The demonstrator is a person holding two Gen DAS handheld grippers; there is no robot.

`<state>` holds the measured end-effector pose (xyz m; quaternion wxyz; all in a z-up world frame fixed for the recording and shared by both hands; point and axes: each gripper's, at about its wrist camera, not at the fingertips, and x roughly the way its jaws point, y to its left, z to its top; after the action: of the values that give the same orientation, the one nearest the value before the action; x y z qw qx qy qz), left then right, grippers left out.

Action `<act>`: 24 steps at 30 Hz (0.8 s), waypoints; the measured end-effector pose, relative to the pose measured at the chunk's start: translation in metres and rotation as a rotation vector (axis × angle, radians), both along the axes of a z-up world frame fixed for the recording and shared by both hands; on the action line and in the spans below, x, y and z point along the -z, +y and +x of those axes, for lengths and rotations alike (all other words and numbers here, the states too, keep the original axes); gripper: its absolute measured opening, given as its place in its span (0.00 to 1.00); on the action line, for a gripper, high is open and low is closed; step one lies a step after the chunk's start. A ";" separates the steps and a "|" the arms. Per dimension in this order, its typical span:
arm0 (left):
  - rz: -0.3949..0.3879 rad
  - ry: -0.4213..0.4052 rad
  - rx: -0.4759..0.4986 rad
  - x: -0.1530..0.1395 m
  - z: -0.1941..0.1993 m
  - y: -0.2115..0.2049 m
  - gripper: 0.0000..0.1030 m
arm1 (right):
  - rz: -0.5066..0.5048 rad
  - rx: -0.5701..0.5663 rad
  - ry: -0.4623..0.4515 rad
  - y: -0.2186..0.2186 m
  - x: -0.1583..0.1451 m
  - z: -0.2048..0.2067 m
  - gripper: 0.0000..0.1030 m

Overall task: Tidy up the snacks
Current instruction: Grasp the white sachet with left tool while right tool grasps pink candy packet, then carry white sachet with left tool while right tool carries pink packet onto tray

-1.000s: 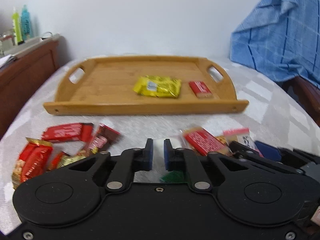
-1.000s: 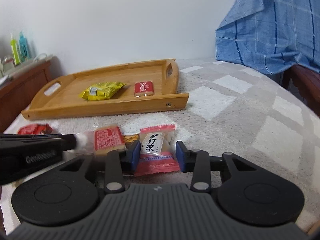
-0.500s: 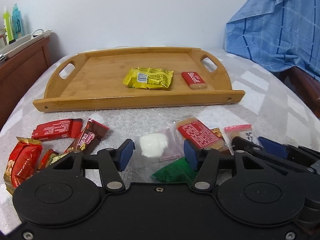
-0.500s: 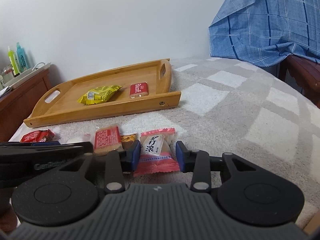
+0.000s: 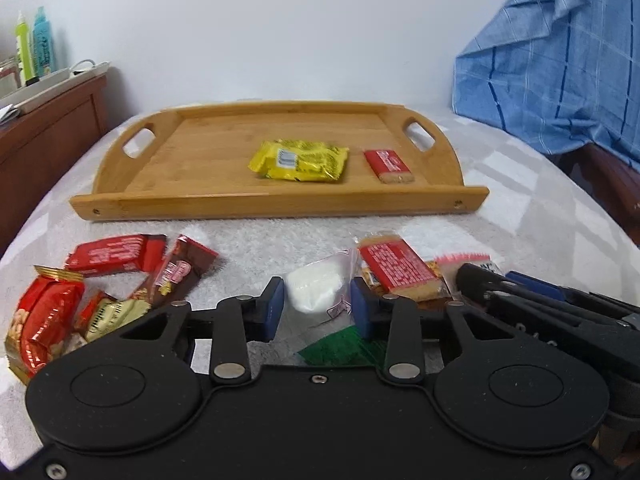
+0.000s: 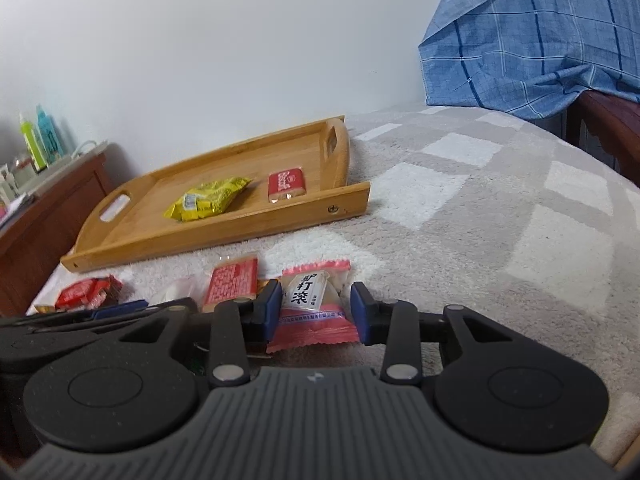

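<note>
A wooden tray [image 5: 168, 176] [image 6: 132, 236] lies on the bed and holds a yellow snack bag [image 5: 300, 160] [image 6: 208, 198] and a small red biscuit pack [image 5: 390, 164] [image 6: 286, 184]. My left gripper [image 5: 318, 306] is open, its pads on either side of a clear pack with a white sweet [image 5: 316, 290]. My right gripper [image 6: 314, 312] has its pads against both sides of a pink-and-white candy pack [image 6: 310, 304]. A red biscuit bar [image 5: 394, 268] [image 6: 232, 282] lies between the two grippers.
Several red and brown bars [image 5: 116, 256] and a red nut pack [image 5: 44, 320] lie at the left. A green wrapper [image 5: 344, 348] lies under my left gripper. A blue plaid cloth [image 6: 540, 36] hangs at the right. A wooden cabinet [image 5: 44, 132] stands at the left.
My left gripper went from shut to open around the white sweet pack. My right gripper stayed around the pink pack and its view swung to the right.
</note>
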<state>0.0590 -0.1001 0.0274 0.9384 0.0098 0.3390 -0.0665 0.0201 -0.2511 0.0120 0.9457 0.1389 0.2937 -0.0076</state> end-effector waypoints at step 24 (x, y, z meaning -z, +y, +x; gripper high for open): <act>-0.012 -0.009 -0.055 -0.019 0.001 0.027 0.34 | -0.044 -0.049 0.036 0.006 -0.004 0.007 0.31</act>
<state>0.0601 -0.0728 0.0466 0.9414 -0.0048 0.3346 -0.0427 0.0270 -0.2451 0.0156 0.9431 0.1106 0.3136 0.0064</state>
